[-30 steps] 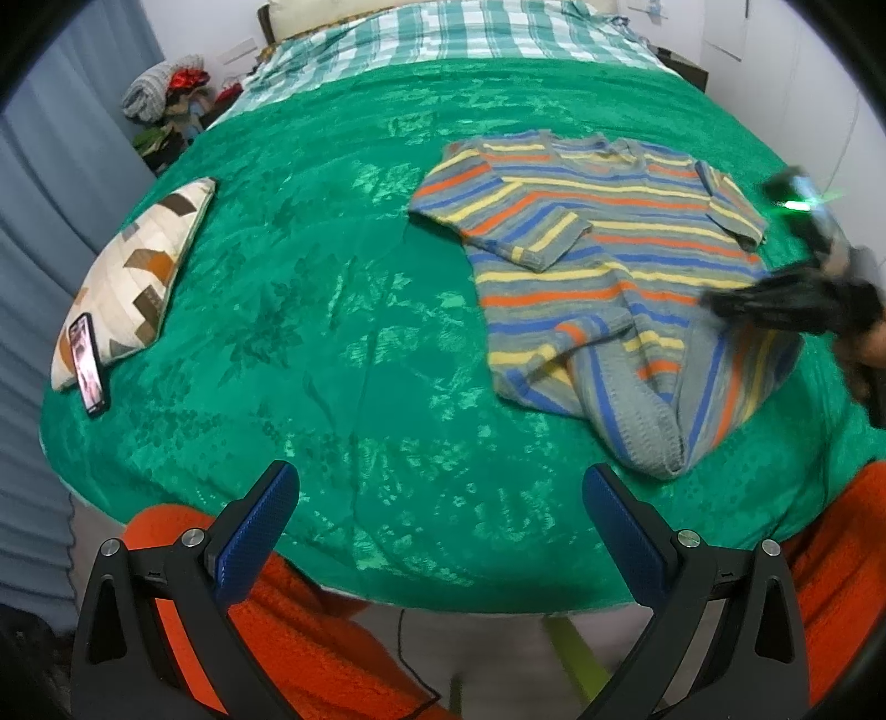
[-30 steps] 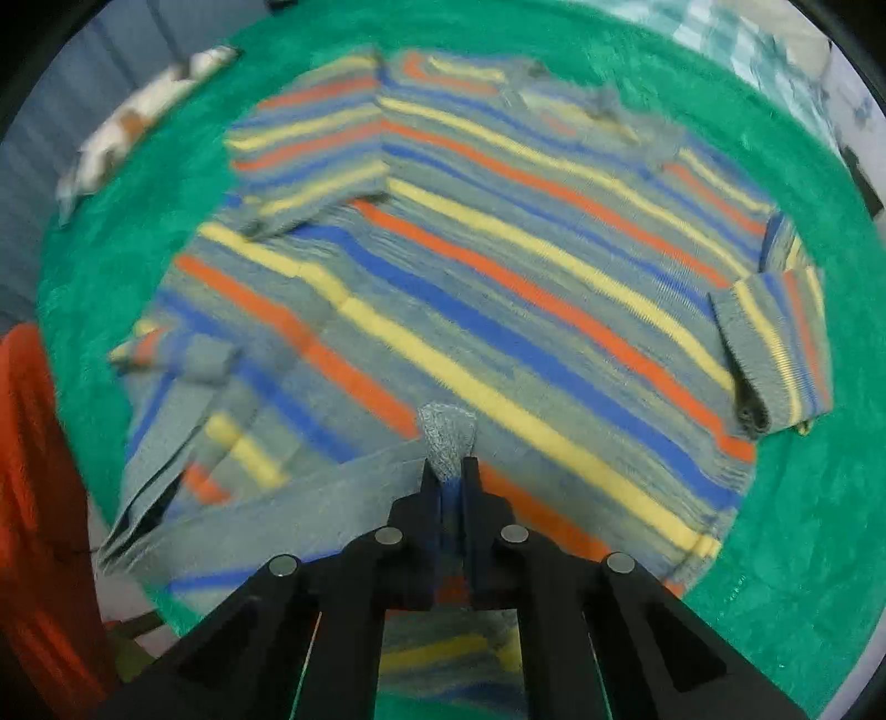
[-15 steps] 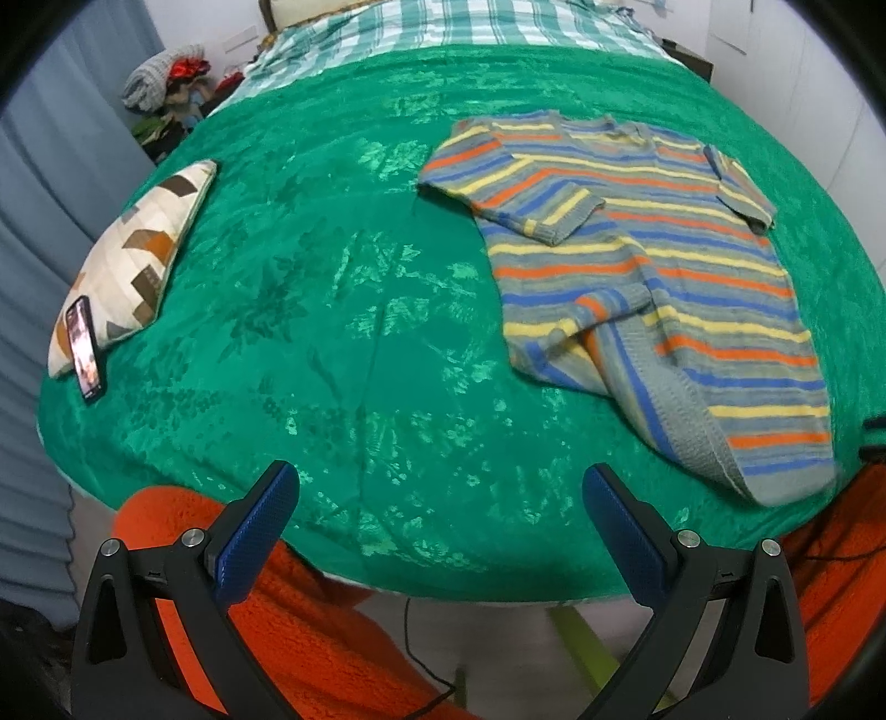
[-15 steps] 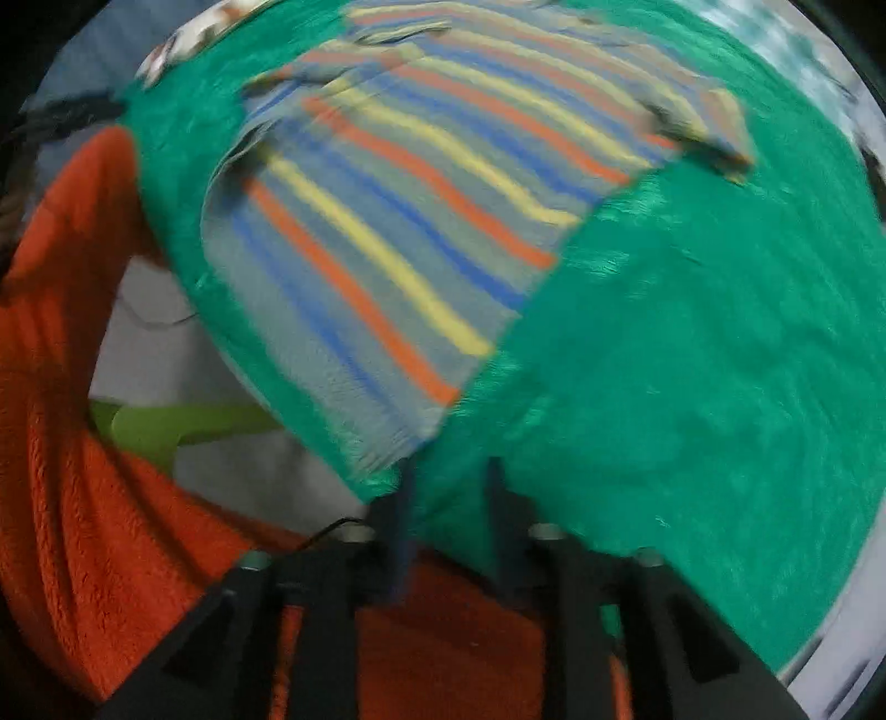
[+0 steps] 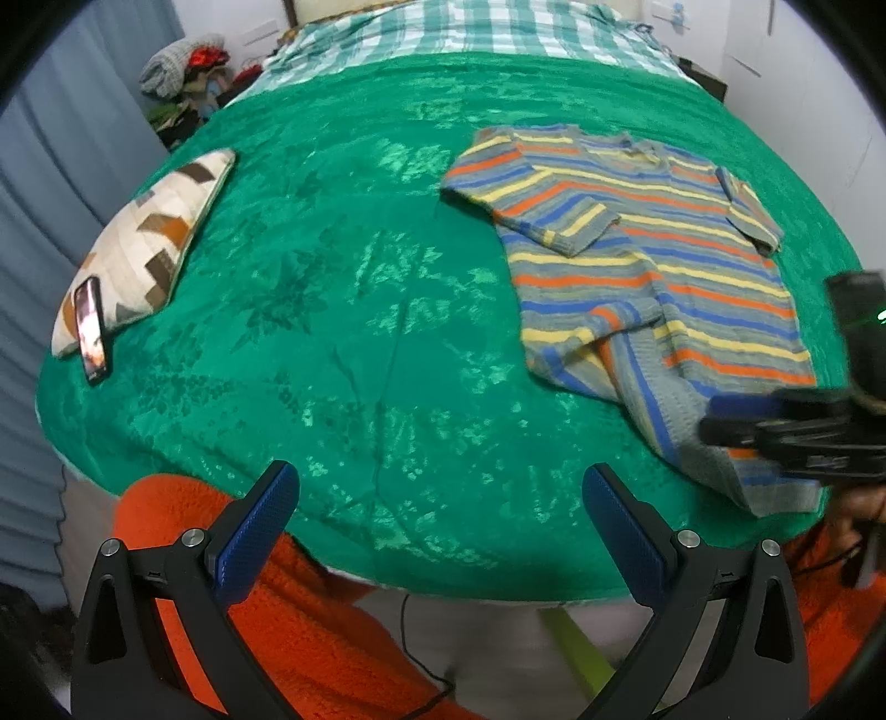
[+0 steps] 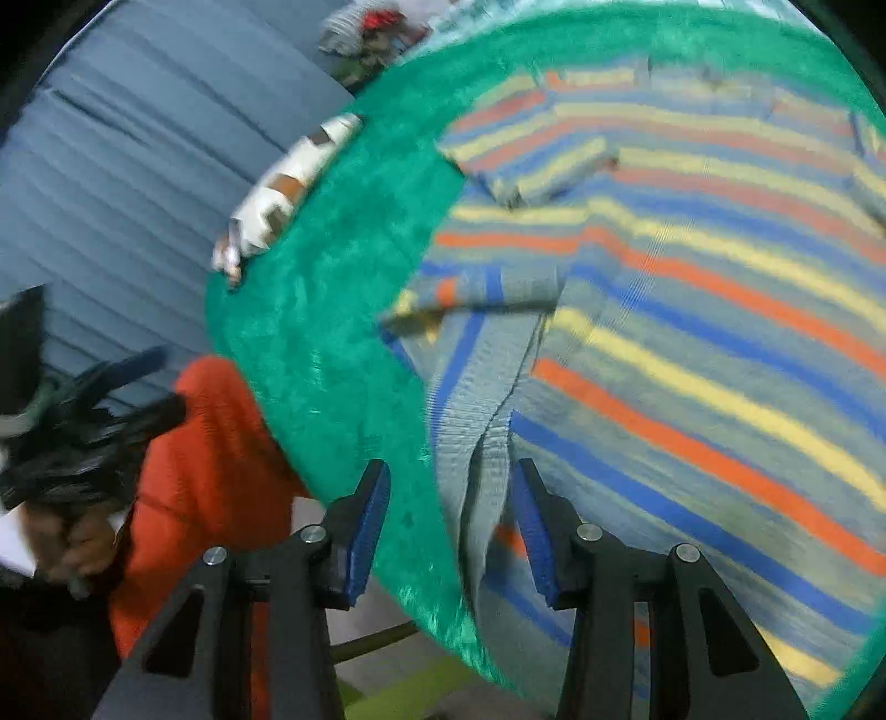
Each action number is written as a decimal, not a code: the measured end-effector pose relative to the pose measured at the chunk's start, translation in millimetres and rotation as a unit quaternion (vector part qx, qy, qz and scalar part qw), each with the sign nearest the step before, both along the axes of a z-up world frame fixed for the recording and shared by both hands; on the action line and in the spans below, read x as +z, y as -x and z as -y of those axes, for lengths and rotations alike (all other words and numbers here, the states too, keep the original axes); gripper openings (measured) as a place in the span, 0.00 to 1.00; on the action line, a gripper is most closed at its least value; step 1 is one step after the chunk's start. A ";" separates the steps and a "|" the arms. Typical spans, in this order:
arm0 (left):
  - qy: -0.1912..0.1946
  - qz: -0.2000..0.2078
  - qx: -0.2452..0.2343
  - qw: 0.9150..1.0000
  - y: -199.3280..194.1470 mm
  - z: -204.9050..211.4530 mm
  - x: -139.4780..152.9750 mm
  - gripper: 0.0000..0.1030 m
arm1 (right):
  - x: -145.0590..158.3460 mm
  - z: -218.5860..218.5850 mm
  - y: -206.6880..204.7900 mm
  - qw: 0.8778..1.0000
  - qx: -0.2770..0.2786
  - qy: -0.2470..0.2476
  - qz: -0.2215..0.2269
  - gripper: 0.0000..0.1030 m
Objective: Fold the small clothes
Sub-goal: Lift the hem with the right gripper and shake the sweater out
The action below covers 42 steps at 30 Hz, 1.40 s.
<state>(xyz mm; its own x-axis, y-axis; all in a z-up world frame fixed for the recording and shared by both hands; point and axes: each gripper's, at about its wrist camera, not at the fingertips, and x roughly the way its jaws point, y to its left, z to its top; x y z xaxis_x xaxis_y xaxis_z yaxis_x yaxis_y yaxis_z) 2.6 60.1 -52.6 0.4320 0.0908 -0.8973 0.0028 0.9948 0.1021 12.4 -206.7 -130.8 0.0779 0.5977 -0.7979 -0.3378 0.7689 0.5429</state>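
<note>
Right gripper [image 6: 451, 520] has its blue-padded fingers [image 6: 368, 526] parted a fair way, w/ a grey ribbed strip of the striped sweater [image 6: 692, 310] running up between them; can't tell if either pad touches the knit, nothing is pinched. Left gripper [image 5: 440, 520] is spread wide, holding nothing, fingers [image 5: 257, 526] hovering off the near edge of the green bedspread [image 5: 332, 310], well apart from the sweater. The sweater lies on the bedspread's right side, mostly flat, one sleeve folded in across the chest, and its lower corner doubled over so the hem hangs at the bed's near edge, right where the right gripper sits. Left of the sweater there's a broad bare stretch of bedspread, plush w/ a shiny leaf pattern. Far left of the sweater, at the bed's edge, a patchwork pillow [image 5: 144, 243] in cream and brown, w/ a phone [image 5: 91, 329] leaning on it, screen lit. Beyond the sweater, a checked teal-and-white sheet [image 5: 470, 27]. Orange fleece [image 5: 310, 620] on the person below the left gripper. Sweater is a chunky knit, grey w/ orange, yellow and blue bands. Right-wrist view is motion-blurred.
</note>
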 end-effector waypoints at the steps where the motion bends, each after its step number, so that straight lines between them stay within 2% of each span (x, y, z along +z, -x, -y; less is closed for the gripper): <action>1: 0.001 -0.001 0.004 1.000 -0.1 -2.7 -1.2 0.99 | -5.6 -4.3 0.6 1.000 0.003 -0.004 -0.008 0.07; 4: 0.005 -0.002 0.013 1.000 0.9 -10.8 -3.9 0.99 | -3.3 -20.8 22.9 0.998 0.061 0.006 -0.004 0.04; 6: 0.006 -0.001 0.016 1.000 1.4 -13.5 -5.1 0.99 | 7.4 -36.6 58.7 0.989 0.144 0.034 0.015 0.03; 8: 0.007 -0.003 0.017 1.000 0.2 -13.6 -7.7 0.99 | 5.2 -41.8 84.6 0.979 0.197 0.042 -0.006 0.03; 9: 0.007 -0.006 0.017 1.000 -1.2 -13.0 -10.0 0.99 | 2.2 -42.3 91.0 0.977 0.206 0.049 -0.015 0.05; 10: 0.008 -0.010 0.016 1.000 -2.6 -12.0 -12.2 0.99 | -0.9 -44.1 97.8 0.974 0.216 0.067 -0.019 0.12; 11: 0.008 -0.013 0.016 1.000 -3.2 -11.4 -13.5 0.99 | -0.4 -45.0 103.2 0.971 0.225 0.085 -0.008 0.29; 12: 0.008 -0.015 0.015 1.000 -3.6 -10.3 -14.4 0.99 | 1.9 -44.2 107.6 0.970 0.225 0.091 0.009 0.39; 15: 0.007 -0.013 0.012 1.000 -2.0 -7.5 -12.9 0.99 | 20.3 -38.7 87.0 0.980 0.178 0.072 0.055 0.42; 16: 0.005 -0.012 0.011 1.000 -1.5 -7.0 -12.2 0.99 | 25.8 -34.8 72.6 0.984 0.149 0.066 0.070 0.46; 17: 0.004 -0.011 0.011 1.000 -1.5 -7.1 -11.8 0.99 | 31.1 -33.0 57.2 0.986 0.123 0.068 0.092 0.56; 18: 0.004 -0.010 0.011 1.000 -1.1 -7.2 -11.2 0.99 | 33.8 -35.1 46.3 0.984 0.111 0.078 0.116 0.64; 20: 0.005 -0.010 0.013 1.000 -0.4 -8.2 -10.2 0.99 | 35.0 -50.5 29.3 0.977 0.117 0.096 0.148 0.70; 21: 0.004 -0.009 0.014 1.000 0.2 -9.3 -9.6 0.99 | 28.6 -65.4 23.4 0.973 0.134 0.105 0.155 0.68; 22: 0.004 -0.009 0.015 1.000 0.7 -10.4 -9.2 0.99 | 17.5 -77.0 19.7 0.971 0.156 0.110 0.147 0.62; 23: 0.003 -0.008 0.018 1.000 1.2 -12.6 -8.6 0.99 | 11.6 -81.5 18.5 0.971 0.173 0.109 0.128 0.37; 24: 0.003 -0.006 0.022 1.000 2.1 -15.9 -7.8 0.99 | 3.2 -89.5 20.5 0.973 0.189 0.096 0.096 0.20; 25: 0.005 -0.004 0.028 1.000 2.9 -19.9 -7.4 0.99 | 1.8 -98.7 27.2 0.973 0.205 0.076 0.078 0.20; 28: 0.012 -0.007 0.042 0.999 2.4 -30.1 -11.7 0.99 | 0.2 -132.4 75.0 0.959 0.277 0.009 0.053 0.20; 30: 0.014 -0.013 0.046 0.999 0.2 -33.9 -17.5 0.99 | -8.4 -145.2 93.1 0.955 0.294 -0.013 0.024 0.30; 32: 0.022 -0.010 0.039 0.999 -1.0 -33.3 -22.4 0.99 | -11.1 -137.9 100.8 0.960 0.280 -0.023 0.008 0.35; 33: 0.035 -0.009 0.028 0.999 -2.8 -31.2 -26.8 0.99 | -8.3 -124.5 99.7 0.967 0.254 -0.020 0.011 0.35; 35: 0.083 -0.028 -0.007 0.996 -9.8 -22.5 -42.0 0.99 | 1.3 -90.2 91.3 0.981 0.192 -0.026 0.014 0.36; 38: 0.189 -0.075 -0.044 0.978 -23.5 -9.2 -77.0 0.97 | 18.1 -32.0 75.9 0.996 0.080 -0.023 0.030 0.47; 40: 0.240 -0.101 -0.040 0.965 -29.3 -4.4 -97.7 0.87 | 35.5 23.4 70.3 0.999 -0.007 -0.016 0.046 0.48; 41: 0.255 -0.110 -0.041 0.960 -31.1 -3.2 -103.6 0.78 | 42.6 44.9 71.0 0.998 -0.039 -0.012 0.051 0.49; 42: 0.271 -0.120 -0.044 0.954 -33.4 -1.3 -109.9 0.73 | 51.8 75.5 74.8 0.995 -0.079 -0.003 0.057 0.49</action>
<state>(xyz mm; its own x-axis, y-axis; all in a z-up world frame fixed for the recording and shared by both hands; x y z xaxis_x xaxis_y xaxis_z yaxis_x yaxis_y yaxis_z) 36.0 61.4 -162.5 0.1934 -0.4423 -0.8758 0.0470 0.8958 -0.4420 -62.4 -282.2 -79.0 0.2614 0.5757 -0.7747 -0.2737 0.8139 0.5125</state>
